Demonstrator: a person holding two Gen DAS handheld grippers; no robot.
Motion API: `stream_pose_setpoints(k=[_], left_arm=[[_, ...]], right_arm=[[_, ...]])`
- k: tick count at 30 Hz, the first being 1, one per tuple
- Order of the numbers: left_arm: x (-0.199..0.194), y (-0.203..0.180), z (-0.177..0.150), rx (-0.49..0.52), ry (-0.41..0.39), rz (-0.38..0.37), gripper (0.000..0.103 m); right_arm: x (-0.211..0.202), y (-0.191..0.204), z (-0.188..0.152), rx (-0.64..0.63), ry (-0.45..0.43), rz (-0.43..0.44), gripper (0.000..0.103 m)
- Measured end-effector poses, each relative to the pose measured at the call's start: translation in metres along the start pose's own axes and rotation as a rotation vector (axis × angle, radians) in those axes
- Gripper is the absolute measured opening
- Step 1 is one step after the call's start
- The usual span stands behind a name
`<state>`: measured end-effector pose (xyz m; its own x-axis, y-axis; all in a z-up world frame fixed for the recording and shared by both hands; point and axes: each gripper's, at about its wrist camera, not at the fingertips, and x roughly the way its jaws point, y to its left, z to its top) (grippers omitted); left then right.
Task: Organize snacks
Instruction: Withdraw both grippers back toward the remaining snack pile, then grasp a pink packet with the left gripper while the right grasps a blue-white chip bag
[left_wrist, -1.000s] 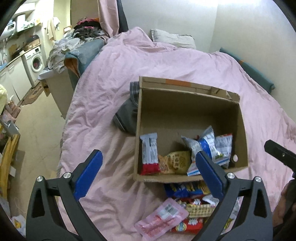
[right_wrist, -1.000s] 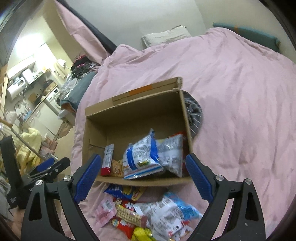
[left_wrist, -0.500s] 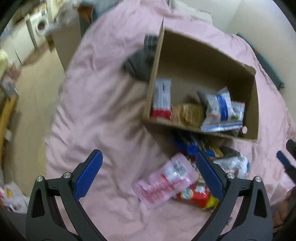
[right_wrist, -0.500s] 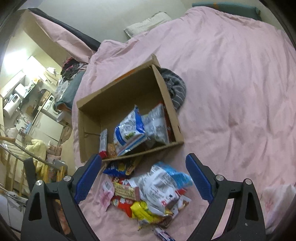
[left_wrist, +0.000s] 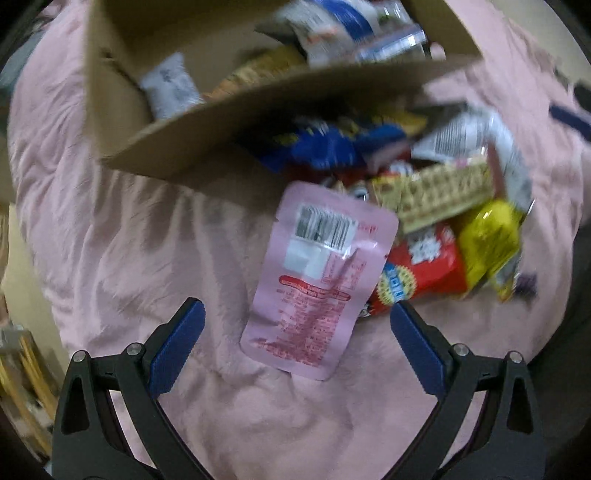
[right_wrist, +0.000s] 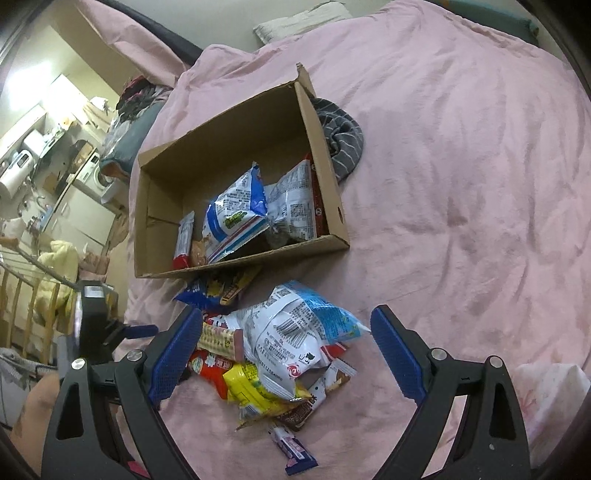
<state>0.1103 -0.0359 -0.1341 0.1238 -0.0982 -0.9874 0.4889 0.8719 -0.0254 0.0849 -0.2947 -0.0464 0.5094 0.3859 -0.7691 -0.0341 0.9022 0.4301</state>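
While both grippers hang over the pink bed cover, neither holds anything. The left gripper has its blue-padded fingers spread wide, one on either side of the lower end of a pink pouch that lies flat on the bed with its barcode side up; whether the fingers touch the pouch cannot be told, as the left wrist view is blurred. The pouch's right edge overlaps a red packet, and beyond that lie a yellow packet, a beige wafer pack and a blue bag pressed against the near wall of a cardboard box.

From the right wrist view, the right gripper is also spread wide, above the loose pile of snacks just in front of the box. A white and light-blue bag tops the pile, with a yellow packet and a red packet under it and a small purple bar nearest the camera. Inside the box a blue and white bag leans beside a silver bag, with a slim red-ended bar standing at the left. A grey striped garment lies against the box's far right wall.
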Motion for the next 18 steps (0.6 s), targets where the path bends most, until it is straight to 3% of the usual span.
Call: stream_pose_setpoints(k=[6, 7, 9, 11, 15, 18], left_arm=[[0.01, -0.004, 0.014, 0.006, -0.003, 0.001, 0.098], [0.01, -0.005, 0.015, 0.007, -0.009, -0.013, 0.095], [0.009, -0.007, 0.019, 0.001, -0.001, -0.047, 0.072], [0.008, -0.006, 0.022, -0.024, 0.006, -0.088, 0.058], [-0.003, -0.005, 0.019, -0.038, -0.022, -0.065, 0.054], [-0.011, -0.002, 0.011, -0.105, -0.029, -0.087, 0.053]], right_arm=[[0.0, -0.001, 0.002, 0.006, 0.007, 0.005, 0.095], [0.001, -0.002, 0.002, 0.014, 0.01, 0.008, 0.095], [0.002, -0.005, 0.003, 0.028, 0.018, 0.015, 0.095], [0.005, -0.01, 0.004, 0.055, 0.029, 0.027, 0.095], [0.016, -0.029, 0.003, 0.162, 0.074, 0.038, 0.095], [0.029, -0.043, 0.001, 0.257, 0.123, 0.06, 0.095]])
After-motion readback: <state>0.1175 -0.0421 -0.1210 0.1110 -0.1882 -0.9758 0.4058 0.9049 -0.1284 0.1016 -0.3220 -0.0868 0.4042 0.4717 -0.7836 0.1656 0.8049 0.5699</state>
